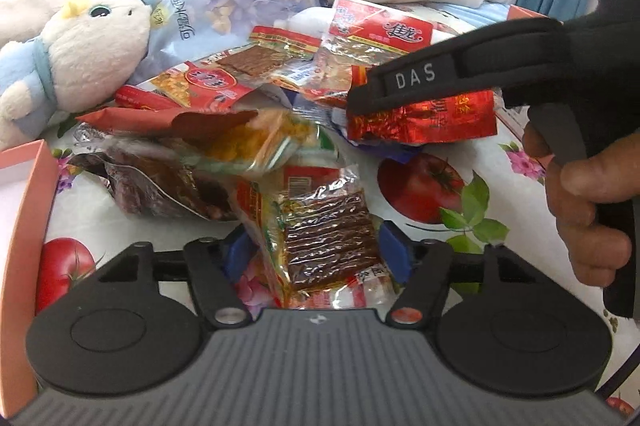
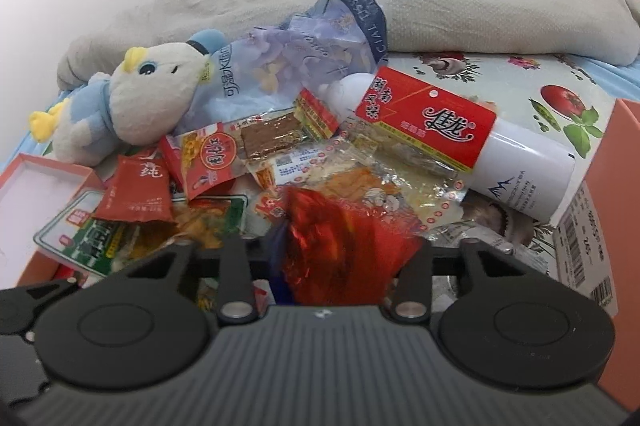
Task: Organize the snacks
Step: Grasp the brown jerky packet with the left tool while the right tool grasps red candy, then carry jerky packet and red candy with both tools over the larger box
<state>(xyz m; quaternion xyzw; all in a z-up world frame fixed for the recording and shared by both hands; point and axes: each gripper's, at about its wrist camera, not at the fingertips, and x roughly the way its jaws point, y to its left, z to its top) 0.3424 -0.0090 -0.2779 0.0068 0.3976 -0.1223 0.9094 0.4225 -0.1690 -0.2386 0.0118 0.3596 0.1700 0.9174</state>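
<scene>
**Both grippers loaded over the snack pile; boxes lie to either side**

Landmark: the snack pile (image 1: pixel 240 113) on the fruit-print cloth (image 1: pixel 420 185).

Left gripper (image 1: pixel 316 258): blue pads well apart, with a clear packet of brown strips (image 1: pixel 328 242) lying between them at the near edge of the pile. Whether the pads actually press it cannot be told. The packet's long axis runs roughly along the fingers, pointing into the pile.

Right gripper (image 1: pixel 360 101): closed on a crinkled red foil packet (image 1: pixel 424 121), carried above the right side of the pile.

Orange box (image 2: pixel 624 185): just right of the pile, beside a white bottle (image 2: pixel 528 169). An open box tray (image 1: pixel 28 193) sits left of the pile.

Judgement: each arm is nearer its own-side box; the foil packet's next move likely goes rightward, away from the pile.
</scene>
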